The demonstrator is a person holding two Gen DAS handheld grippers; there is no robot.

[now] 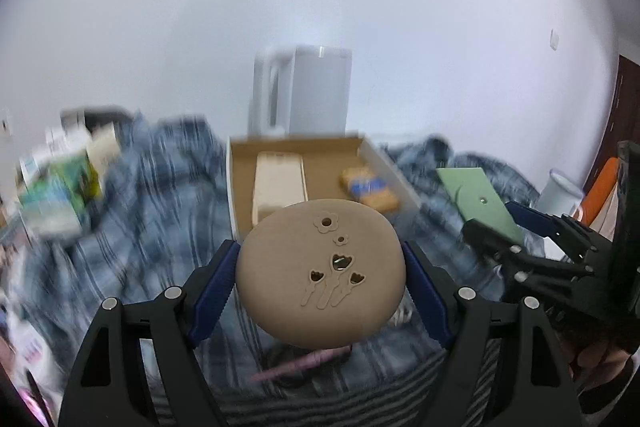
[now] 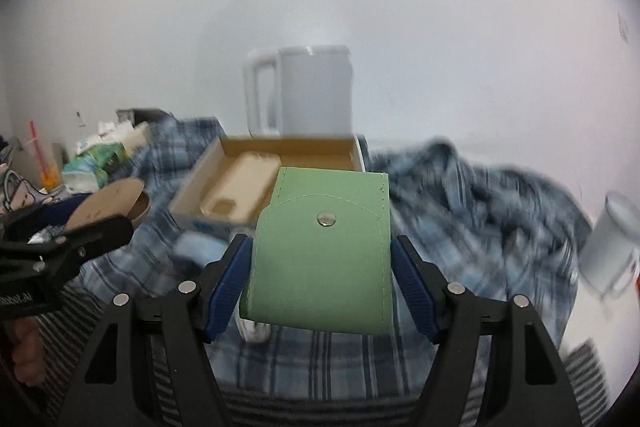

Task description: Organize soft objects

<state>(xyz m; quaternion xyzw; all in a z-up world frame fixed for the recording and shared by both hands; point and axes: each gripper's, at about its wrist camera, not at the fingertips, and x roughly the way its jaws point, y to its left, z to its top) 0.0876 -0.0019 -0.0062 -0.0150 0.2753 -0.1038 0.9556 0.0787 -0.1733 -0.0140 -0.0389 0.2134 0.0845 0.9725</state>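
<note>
Gripping tan pouch (image 1: pixel 320 271) and green pouch (image 2: pixel 324 251), both claws angled downward.

Box (image 1: pixel 240 187) before kettle (image 1: pixel 316 91) — on cloth (image 1: pixel 160 195)

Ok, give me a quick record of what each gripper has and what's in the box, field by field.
left gripper: shut on tan oval pouch with flower cut-outs, held off the bedding
right gripper: shut on green snap pouch, flap closed
cardboard box: open, on the blue plaid blanket
box contents: beige phone case on the left, yellow-and-blue sponge on the right
behind box: white kettle against the wall
image quality: motion blur, small details unclear
</note>
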